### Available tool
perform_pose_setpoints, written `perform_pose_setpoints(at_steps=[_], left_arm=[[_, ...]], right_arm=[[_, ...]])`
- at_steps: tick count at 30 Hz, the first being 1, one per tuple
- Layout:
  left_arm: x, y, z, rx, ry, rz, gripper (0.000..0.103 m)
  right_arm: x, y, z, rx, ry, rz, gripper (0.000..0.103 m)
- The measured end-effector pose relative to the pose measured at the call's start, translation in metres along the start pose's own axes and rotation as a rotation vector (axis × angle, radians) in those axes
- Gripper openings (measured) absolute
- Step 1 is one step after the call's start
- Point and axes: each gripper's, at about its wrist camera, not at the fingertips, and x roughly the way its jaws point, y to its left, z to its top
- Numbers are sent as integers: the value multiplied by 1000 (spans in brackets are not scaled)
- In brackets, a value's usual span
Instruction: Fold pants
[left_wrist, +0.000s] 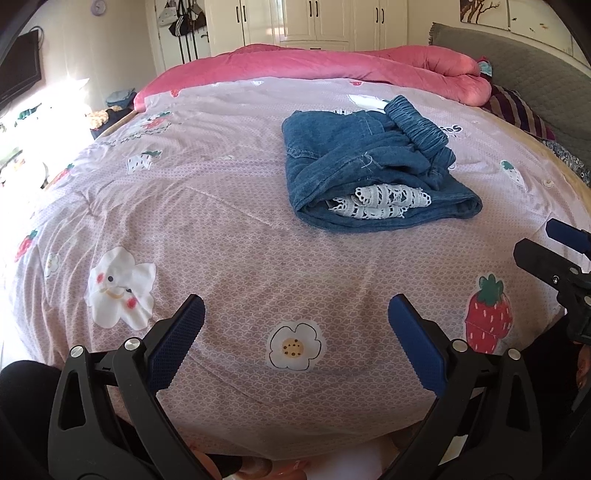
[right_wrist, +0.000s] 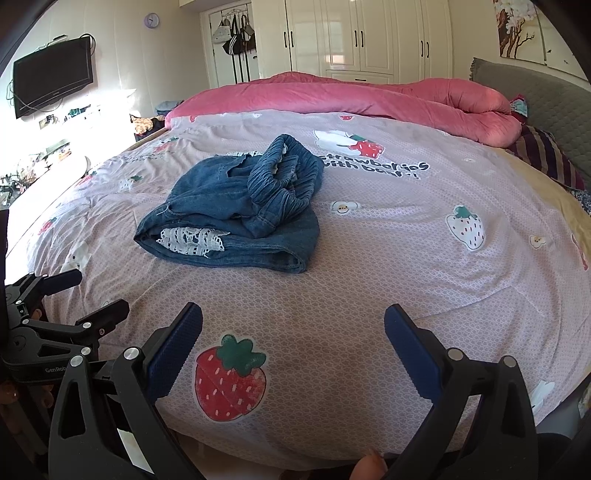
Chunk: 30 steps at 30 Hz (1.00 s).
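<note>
- Left wrist view: the left gripper (left_wrist: 295, 317) hangs spread wide and empty over the bedspread (left_wrist: 229, 266); the pants (left_wrist: 373, 166) lie bunched ahead, off to its right.
- The right gripper (right_wrist: 293, 325), also spread and empty, sees the pants ahead-left.
- So the pants sit between both, neither clearly nearer, long axis running roughly crosswise.

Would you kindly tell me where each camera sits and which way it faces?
Left wrist: on the left tongs at the bed's near edge, facing the jeans; right tongs at right.
Right wrist: on the right tongs, same direction; left tongs at left.
Shared: jeans, pink quilt, wardrobe.
</note>
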Motion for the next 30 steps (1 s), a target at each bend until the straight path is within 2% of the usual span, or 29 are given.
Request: perform_pose_setpoints(at_steps=[19,26,30], left_arm=[[0,-1,0,1,7,8,94],[2,-1,1,-11,21,-15,94],[4,-3,2,-5,30,20,94]], right_arm=[[0,-1,0,1,1,-3,99],[1,-4,-2,7,5,-11,99],[1,-5,-1,17,8,-18,99]])
